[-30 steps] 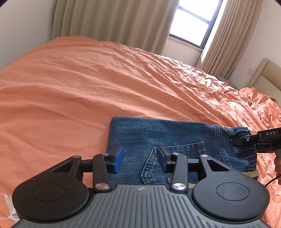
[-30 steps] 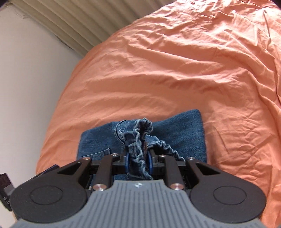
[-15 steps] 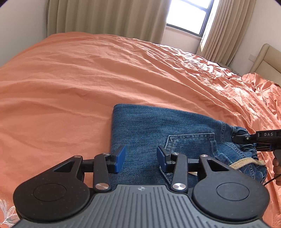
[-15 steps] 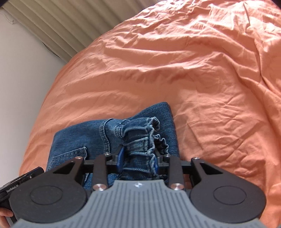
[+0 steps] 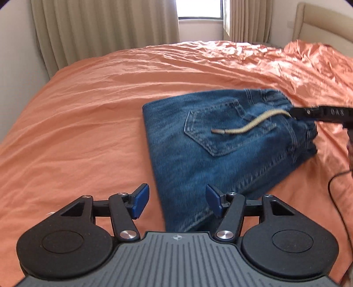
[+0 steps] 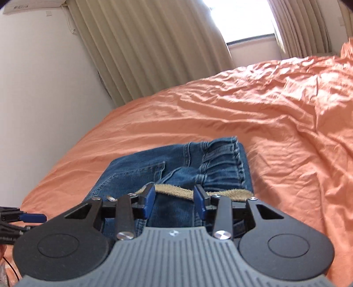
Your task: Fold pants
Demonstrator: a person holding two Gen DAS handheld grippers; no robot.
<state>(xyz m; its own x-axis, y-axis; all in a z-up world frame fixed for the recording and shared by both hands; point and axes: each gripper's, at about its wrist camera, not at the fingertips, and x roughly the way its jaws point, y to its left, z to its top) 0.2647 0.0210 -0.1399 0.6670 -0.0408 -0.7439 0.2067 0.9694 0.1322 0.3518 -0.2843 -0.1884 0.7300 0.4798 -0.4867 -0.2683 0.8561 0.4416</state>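
Lying on the orange bed sheet [image 5: 88,123], the pants [image 5: 220,154] are blue jeans folded into a compact, roughly rectangular bundle, with a back pocket [image 5: 211,130] facing up and the gathered elastic waistband [image 6: 222,163] at one end. A beige drawstring [image 5: 247,127] lies loose across the pocket; in the right wrist view it passes crosswise just in front of the blue pads. The left hand-held gripper [image 5: 176,203] is at the near end of the bundle, its jaws spread wide with nothing between them, and the lower corner of the jeans sits in the gap without touching either blue pad. The right hand-held gripper [image 6: 174,199] is over the waistband end of the pants, its jaws also apart, gripping nothing; denim shows between and below the fingers. In the left wrist view this right tool appears as a black bar at the right edge, its tip beside the waistband where the drawstring begins. The bed sheet is wrinkled, more strongly toward the far side. Behind the bed hang beige curtains [image 6: 154,50], with a bright window [image 5: 198,10] between them, and a padded beige headboard [image 5: 320,19] stands in the corner.
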